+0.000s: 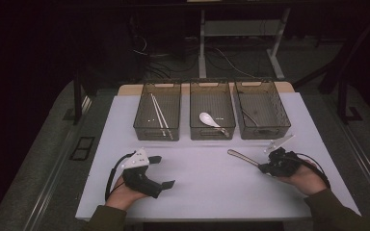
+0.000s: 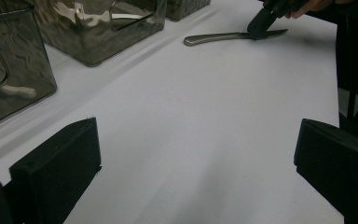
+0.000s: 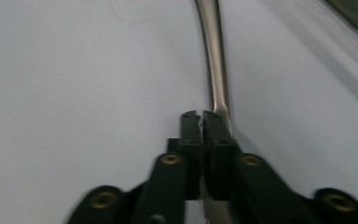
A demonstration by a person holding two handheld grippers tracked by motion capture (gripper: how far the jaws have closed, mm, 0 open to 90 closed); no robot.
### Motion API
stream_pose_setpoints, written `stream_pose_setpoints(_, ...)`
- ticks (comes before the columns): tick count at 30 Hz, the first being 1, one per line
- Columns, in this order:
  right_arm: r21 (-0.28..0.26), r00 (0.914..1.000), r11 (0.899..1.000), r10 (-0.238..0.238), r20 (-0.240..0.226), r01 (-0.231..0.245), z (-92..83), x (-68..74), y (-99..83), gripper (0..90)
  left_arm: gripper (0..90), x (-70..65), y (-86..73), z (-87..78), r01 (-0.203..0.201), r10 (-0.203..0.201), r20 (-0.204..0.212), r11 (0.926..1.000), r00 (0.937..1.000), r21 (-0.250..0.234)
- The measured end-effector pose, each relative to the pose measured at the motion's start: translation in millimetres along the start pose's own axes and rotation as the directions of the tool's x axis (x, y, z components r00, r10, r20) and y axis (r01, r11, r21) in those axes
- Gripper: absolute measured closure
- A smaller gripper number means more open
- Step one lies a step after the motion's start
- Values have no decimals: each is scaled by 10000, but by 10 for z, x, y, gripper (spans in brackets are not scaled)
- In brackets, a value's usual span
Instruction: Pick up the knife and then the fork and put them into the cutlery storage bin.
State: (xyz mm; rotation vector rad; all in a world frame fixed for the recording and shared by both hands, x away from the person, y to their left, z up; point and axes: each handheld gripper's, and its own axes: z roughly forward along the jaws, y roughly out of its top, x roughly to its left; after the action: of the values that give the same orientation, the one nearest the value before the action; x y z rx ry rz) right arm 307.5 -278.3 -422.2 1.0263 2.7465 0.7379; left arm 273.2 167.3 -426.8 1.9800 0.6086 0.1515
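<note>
A long metal utensil (image 1: 243, 158) lies slantwise low over the white table (image 1: 207, 192), handle end toward the left. My right gripper (image 1: 262, 167) is at its right end, with the jaws pinched together on the thin part of the utensil (image 3: 214, 56); only a hairline gap shows between the tips of the right gripper (image 3: 200, 119). From the left gripper view the utensil (image 2: 219, 37) sits far off under that gripper's black jaw. My left gripper (image 1: 164, 171) rests at the front left, jaws wide apart over bare table (image 2: 196, 163), holding nothing.
Three smoky clear bins stand in a row at the back: the left bin (image 1: 144, 126) holds chopsticks (image 1: 160, 115), the middle bin (image 1: 211, 134) a white spoon (image 1: 208, 119), the right bin (image 1: 283, 120) a dark utensil. The table's front edge is near both hands.
</note>
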Motion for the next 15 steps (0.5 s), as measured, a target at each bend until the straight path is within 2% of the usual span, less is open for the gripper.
stream_pose_setpoints(4,291,9996,9992,-260,84,257,-46,-45,138,755,0,-4,2,2,-8,8,-16,10000,10000,-20)
stream_pose_setpoints(6,439,9988,9983,-398,270,386,-33,-62,206,731,0,-3,2,0,2,-2,-18,10000,10000,-21)
stream_pose_setpoints(10,959,9976,9933,-658,195,637,45,-89,356,696,0,-1,1,1,6,-6,-6,10000,10000,-12)
stream_pose_setpoints(13,1409,9952,9856,-967,133,939,117,-92,477,705,0,-1,0,-1,26,-26,-3,10000,10000,-31)
stream_pose_setpoints(15,1815,9922,9767,-1216,264,1149,166,-74,547,718,0,0,1,-4,28,-28,-7,10000,10000,-37)
